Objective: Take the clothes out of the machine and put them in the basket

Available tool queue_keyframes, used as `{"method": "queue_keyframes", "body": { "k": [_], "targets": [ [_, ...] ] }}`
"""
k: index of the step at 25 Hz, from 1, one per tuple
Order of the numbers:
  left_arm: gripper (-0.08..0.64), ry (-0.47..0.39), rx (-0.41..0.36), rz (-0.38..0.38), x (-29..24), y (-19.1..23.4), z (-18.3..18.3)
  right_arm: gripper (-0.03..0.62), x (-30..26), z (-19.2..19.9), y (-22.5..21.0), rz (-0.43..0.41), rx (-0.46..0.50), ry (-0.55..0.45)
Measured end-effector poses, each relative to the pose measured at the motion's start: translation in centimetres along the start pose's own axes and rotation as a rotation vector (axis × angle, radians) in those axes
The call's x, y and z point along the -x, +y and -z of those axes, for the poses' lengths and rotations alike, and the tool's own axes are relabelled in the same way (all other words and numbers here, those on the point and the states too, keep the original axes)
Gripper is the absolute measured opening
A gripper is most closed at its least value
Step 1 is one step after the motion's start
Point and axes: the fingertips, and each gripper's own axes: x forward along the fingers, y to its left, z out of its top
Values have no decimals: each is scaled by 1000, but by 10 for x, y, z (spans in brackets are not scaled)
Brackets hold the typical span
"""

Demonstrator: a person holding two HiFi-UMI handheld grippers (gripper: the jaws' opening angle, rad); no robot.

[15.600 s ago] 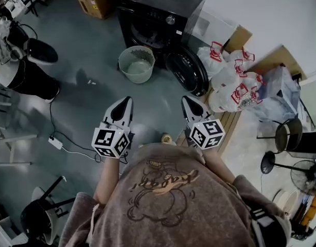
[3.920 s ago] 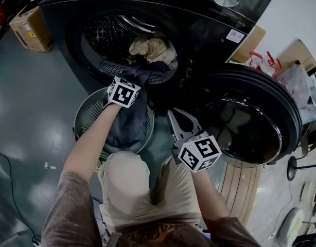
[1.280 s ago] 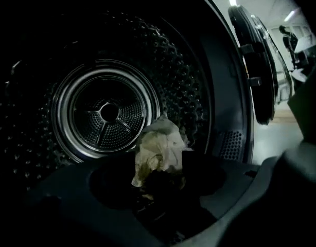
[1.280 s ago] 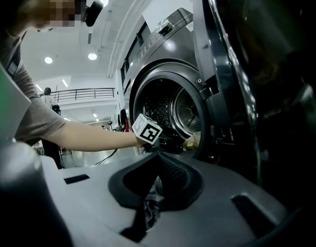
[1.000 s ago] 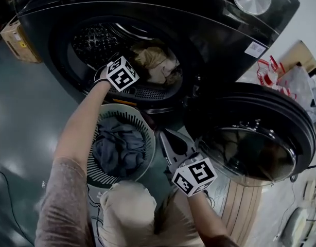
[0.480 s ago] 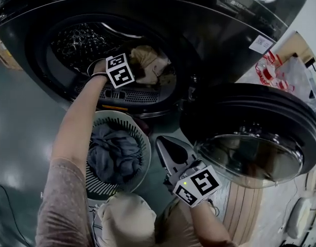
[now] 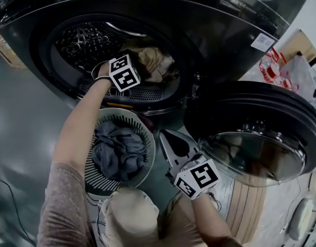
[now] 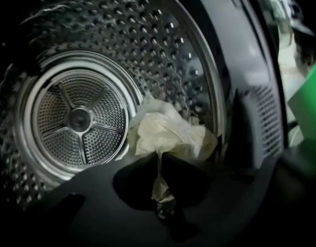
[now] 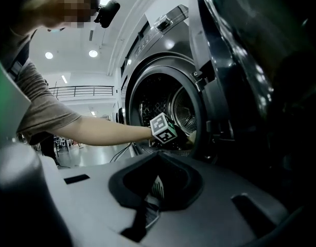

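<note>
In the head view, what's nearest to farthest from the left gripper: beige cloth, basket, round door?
1. beige cloth: in the drum, pinched by the left gripper, whose jaws have just been closing.
2. basket: on the floor, just below.
3. round door: swung open, far right.

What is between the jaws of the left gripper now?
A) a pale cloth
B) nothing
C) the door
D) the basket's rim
A: the left gripper has just been closing its jaws, which pinch a fold of the pale cloth in the drum.
</note>
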Motion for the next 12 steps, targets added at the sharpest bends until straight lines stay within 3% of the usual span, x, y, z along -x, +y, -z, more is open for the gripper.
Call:
{"method": "queue_keyframes", "body": {
  "k": [5,12],
  "targets": [
    [26,-58,137,7,44,-14,-4,-3,-2,2,-2,-16,-21,-5],
    [26,-117,271,13,129,-46,-3,-3,3,5,-1,-34,12,-3]
  ]
}}
